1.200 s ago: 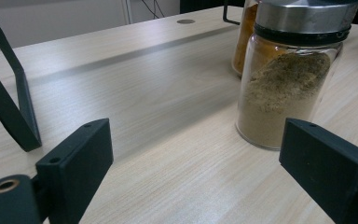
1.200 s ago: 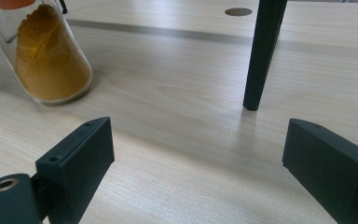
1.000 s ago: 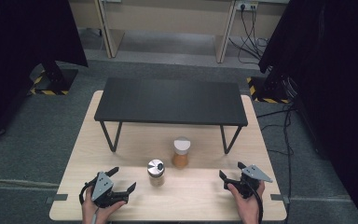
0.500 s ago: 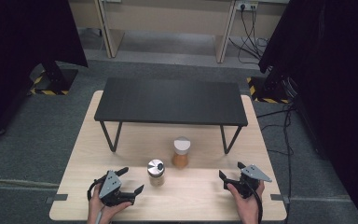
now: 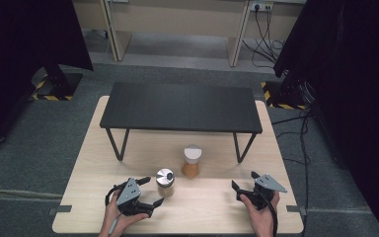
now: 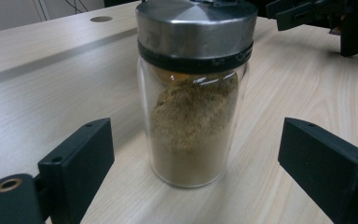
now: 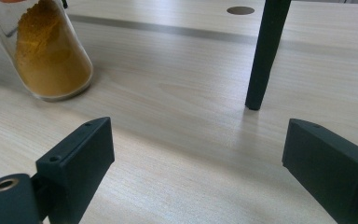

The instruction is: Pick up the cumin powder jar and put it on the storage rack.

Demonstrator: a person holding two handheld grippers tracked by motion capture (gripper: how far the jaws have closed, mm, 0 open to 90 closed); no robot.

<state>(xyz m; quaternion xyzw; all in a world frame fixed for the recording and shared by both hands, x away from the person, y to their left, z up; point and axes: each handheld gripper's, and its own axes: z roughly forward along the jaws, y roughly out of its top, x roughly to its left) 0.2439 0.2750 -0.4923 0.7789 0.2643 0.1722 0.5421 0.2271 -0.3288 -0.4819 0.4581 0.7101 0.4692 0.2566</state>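
The left gripper (image 5: 148, 192) has its jaws wide apart and holds nothing. They have just been closing a little, but the pads do not touch anything. In the left gripper view the glass jar (image 6: 193, 93) stands in front of the two black jaws, in line with the gap between them, and there is free space on both sides of it. In the high view this gripper lies low on the wooden table (image 5: 217, 207), just beside the jar (image 5: 165, 181), with the jaws pointing toward it from the left.

The right gripper (image 5: 244, 181) also has its jaws wide apart, and nothing is between them. It rests near the front edge of the table, well apart from the jar. Its own view looks over bare wood toward a black leg (image 7: 265, 56) of the small black bench (image 5: 180, 106).

I can read no label, brand or writing on the jar or on anything else.

The jar is clear glass and stands upright on the table, in front of the bench. It has a shiny metal lid with a black ring under it. Inside is a brownish powder, piled higher on one side. A second jar (image 5: 191, 160) with orange powder and a pale lid stands near it, closer to the bench.
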